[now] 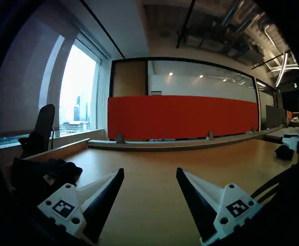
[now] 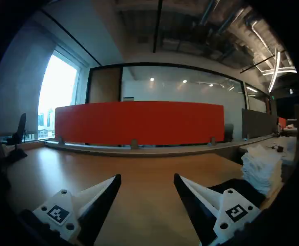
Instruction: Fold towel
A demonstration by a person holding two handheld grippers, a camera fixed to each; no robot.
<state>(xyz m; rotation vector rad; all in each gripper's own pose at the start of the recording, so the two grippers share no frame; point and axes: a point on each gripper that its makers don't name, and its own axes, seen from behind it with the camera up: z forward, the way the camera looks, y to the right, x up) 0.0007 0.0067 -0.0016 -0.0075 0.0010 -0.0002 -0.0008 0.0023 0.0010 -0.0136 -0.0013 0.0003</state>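
Over the wooden worktop (image 1: 157,160), the left gripper (image 1: 149,170) and the right gripper (image 2: 147,175) both have their jaws spread on nothing, and the white towel stack (image 2: 264,166) stands at the far right, where a careless pinch could grab several layers or topple it.

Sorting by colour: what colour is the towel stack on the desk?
The towel stack is white, clearest in the right gripper view.

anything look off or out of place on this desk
Nothing stands out. The stack of white towels stands upright on the wooden desk, a dark item beside it; the left gripper and right gripper hover open, holding nothing.
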